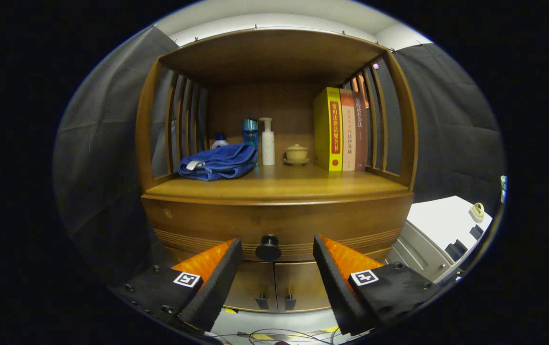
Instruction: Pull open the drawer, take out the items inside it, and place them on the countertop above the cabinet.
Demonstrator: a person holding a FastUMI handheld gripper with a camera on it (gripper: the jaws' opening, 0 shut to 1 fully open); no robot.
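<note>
While the drawer is still closed, the wooden cabinet (274,211) stands square ahead of the gripper (277,254), its countertop (274,184) running under an open shelf bay. The drawer (207,223) forms the curved front band just below that countertop, and nothing of its contents can be seen yet. On the countertop, toward ten o'clock from the knob, lies a folded blue towel (217,163); at one o'clock three books (344,129) stand upright against the slatted side. Between them, near twelve o'clock, are a white pump bottle (268,142), a blue bottle (250,132) and a small lidded cup (296,153). Below the drawer sit two small cabinet doors (274,285).

The round dark knob (268,247) is at the middle of the drawer front, between the fingers and slightly beyond their tips. The fingers stand wide apart and hold nothing. The knob looks hard, smooth and small, so it is probably best pinched squarely around its head. A solid wooden drawer is likely stiff and fairly heavy, calling for a straight, steady pull.
</note>
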